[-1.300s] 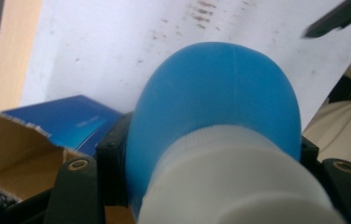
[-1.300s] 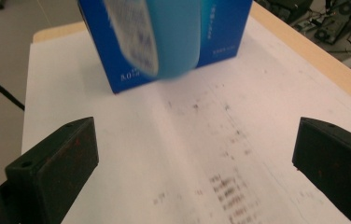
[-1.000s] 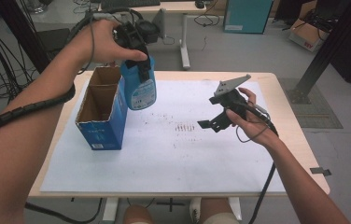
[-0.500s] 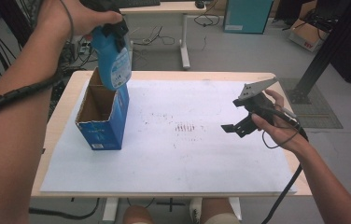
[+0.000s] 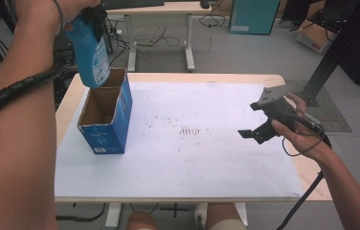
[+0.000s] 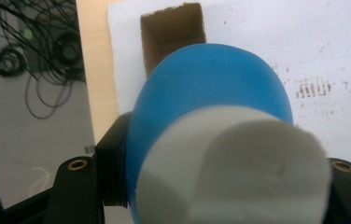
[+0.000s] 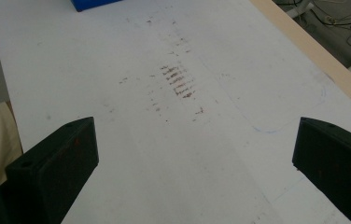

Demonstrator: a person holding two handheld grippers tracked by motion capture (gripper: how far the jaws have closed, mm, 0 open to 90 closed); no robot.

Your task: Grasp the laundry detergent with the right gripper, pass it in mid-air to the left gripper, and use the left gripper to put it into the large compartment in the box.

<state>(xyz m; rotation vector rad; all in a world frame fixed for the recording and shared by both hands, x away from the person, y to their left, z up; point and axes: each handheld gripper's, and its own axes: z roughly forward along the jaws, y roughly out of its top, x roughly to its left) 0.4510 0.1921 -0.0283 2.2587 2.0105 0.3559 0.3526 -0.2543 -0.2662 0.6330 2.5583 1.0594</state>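
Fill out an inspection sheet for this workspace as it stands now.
Surface: wooden table under a white sheet with brown smudges.
Job's things: open blue cardboard box upright at left; blue plastic bottle held above it.
Clutter: nothing seen.
Grippers: left gripper clamps the bottle; right gripper open, empty, over the sheet.
Cables: right gripper's cable trails off the table edge.
Surroundings: second desk, floor cables, teal cabinet.

The left gripper [image 5: 93,19] is largely covered by the hand and the blue bottle [image 5: 91,52] it grips, and the high view's top edge cuts it. The bottle's label print is too small to read. In the left gripper view the bottle [image 6: 211,93] hides most of the open box [image 6: 173,37].
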